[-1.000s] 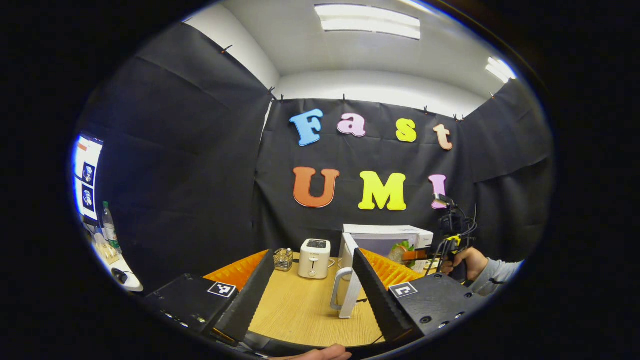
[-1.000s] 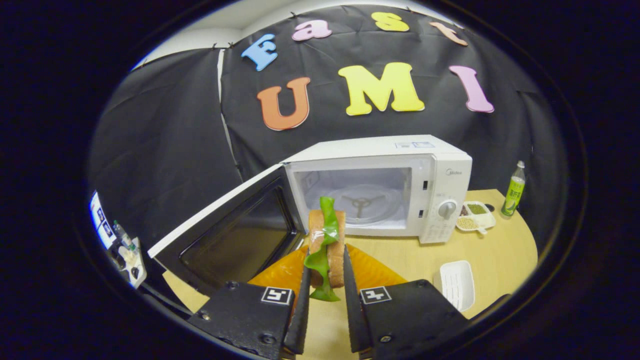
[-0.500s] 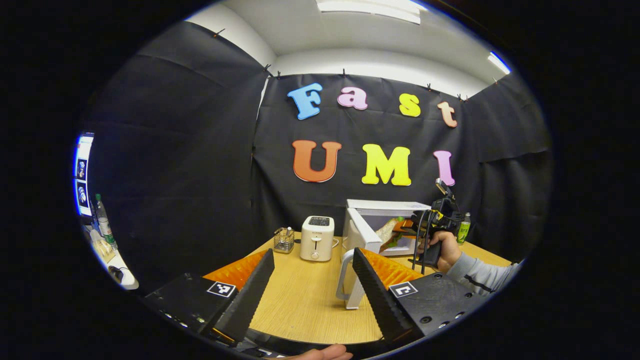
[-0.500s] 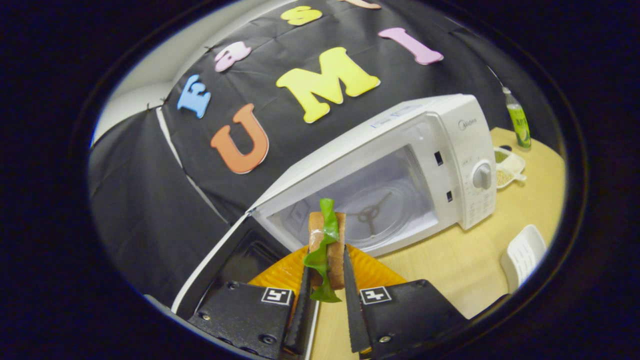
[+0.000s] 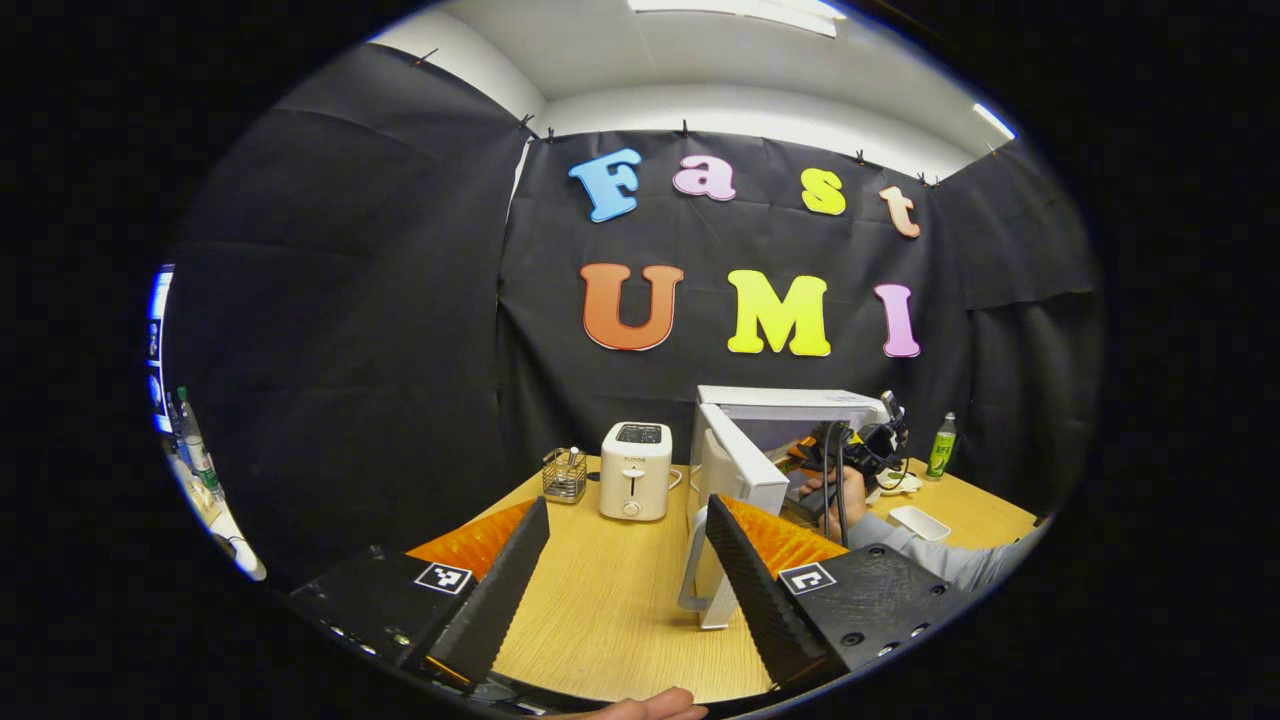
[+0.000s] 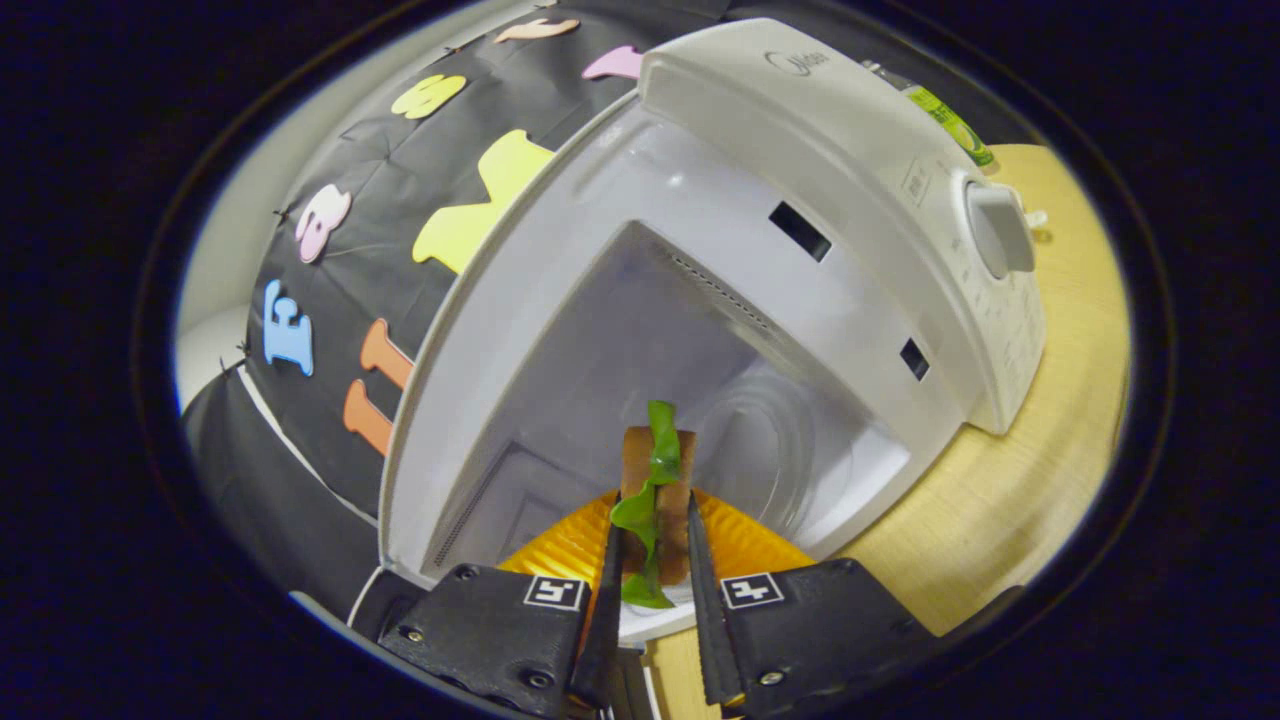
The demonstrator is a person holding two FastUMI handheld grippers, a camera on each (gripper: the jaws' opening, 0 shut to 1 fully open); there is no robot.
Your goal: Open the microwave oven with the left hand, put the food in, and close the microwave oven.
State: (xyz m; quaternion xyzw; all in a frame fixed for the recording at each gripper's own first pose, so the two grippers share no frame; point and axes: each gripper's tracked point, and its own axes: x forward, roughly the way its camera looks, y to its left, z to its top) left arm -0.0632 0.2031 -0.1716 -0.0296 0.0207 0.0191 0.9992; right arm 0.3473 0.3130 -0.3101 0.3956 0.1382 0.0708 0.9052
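Observation:
The white microwave stands with its door swung wide open toward me. My right gripper is shut on a sandwich of two bread slices with green lettuce, held on edge. It sits at the mouth of the cavity, just short of the glass turntable. In the left gripper view a hand holds the right gripper at the oven's opening. My left gripper is open with nothing between its fingers, hanging over the table in front of the door's handle.
A white toaster and a small wire basket stand on the wooden table left of the microwave. Right of it are a green bottle and a white tray. The oven's dial faces the right gripper.
The right gripper has carried the sandwich forward from in front of the microwave to the cavity's mouth, rolling as it went. The left gripper stays open and has barely shifted.

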